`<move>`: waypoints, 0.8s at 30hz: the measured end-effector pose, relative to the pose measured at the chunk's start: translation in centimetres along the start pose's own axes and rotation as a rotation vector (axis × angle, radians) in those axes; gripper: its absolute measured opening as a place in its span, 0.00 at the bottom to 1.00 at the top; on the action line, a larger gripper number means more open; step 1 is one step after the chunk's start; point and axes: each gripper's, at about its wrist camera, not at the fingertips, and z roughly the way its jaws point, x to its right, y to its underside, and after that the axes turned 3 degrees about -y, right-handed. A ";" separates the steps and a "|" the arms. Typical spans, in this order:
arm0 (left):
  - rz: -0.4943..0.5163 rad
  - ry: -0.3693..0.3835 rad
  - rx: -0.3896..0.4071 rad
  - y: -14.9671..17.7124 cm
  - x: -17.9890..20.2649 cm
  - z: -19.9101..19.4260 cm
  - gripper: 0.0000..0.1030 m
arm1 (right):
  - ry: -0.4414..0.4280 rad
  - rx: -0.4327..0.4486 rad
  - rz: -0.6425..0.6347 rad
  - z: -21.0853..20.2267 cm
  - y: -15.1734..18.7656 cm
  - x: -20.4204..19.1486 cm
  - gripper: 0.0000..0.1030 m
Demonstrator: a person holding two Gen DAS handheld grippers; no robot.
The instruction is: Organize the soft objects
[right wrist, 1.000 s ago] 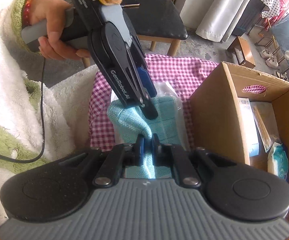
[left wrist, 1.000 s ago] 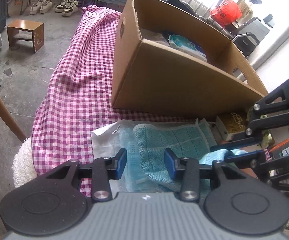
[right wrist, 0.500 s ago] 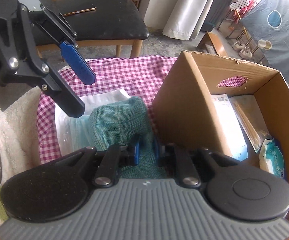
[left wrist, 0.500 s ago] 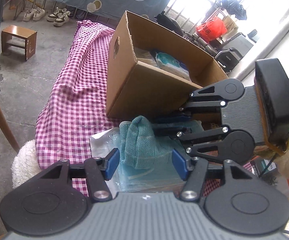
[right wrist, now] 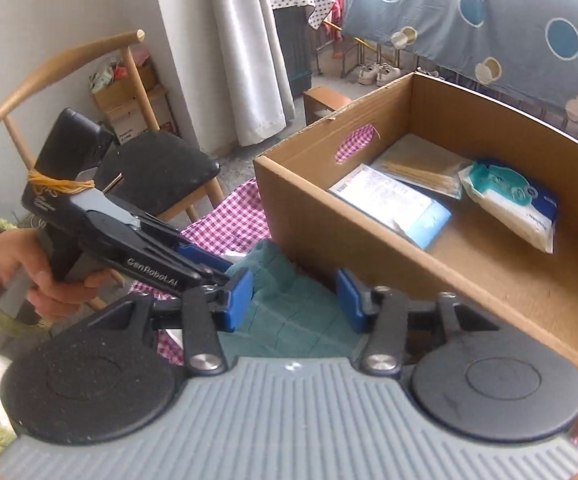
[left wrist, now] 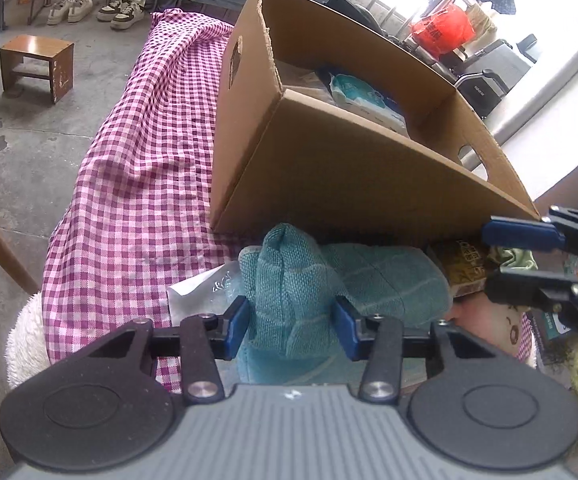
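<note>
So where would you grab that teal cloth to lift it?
By the raised hump of the teal towel, coming from above. It stands up in a bunched fold, while the rest lies flat on the clear bag. The left gripper already straddles it, jaws just closing. The right gripper has just opened, pads clear of the cloth.

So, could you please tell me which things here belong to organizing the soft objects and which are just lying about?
Job in hand:
- teal woven cloth
- open brown cardboard box
- left gripper
- right gripper

Lying about:
- black-seated wooden chair
- small brown wooden stool
- white sneakers
</note>
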 end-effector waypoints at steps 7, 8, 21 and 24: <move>-0.037 0.060 -0.006 -0.3 -0.3 0.7 0.11 | 0.082 0.025 0.150 -0.1 4.0 -1.0 0.48; -0.042 0.062 0.000 -0.3 -0.4 0.6 0.11 | 0.087 0.024 0.173 0.1 4.2 -1.0 0.48; -0.097 0.037 0.001 1.9 -3.4 -1.5 0.12 | 0.079 -0.012 0.383 6.9 2.9 1.7 0.60; -0.103 0.040 0.001 1.9 -3.6 -1.2 0.12 | 0.060 -0.047 0.433 8.8 3.1 2.6 0.60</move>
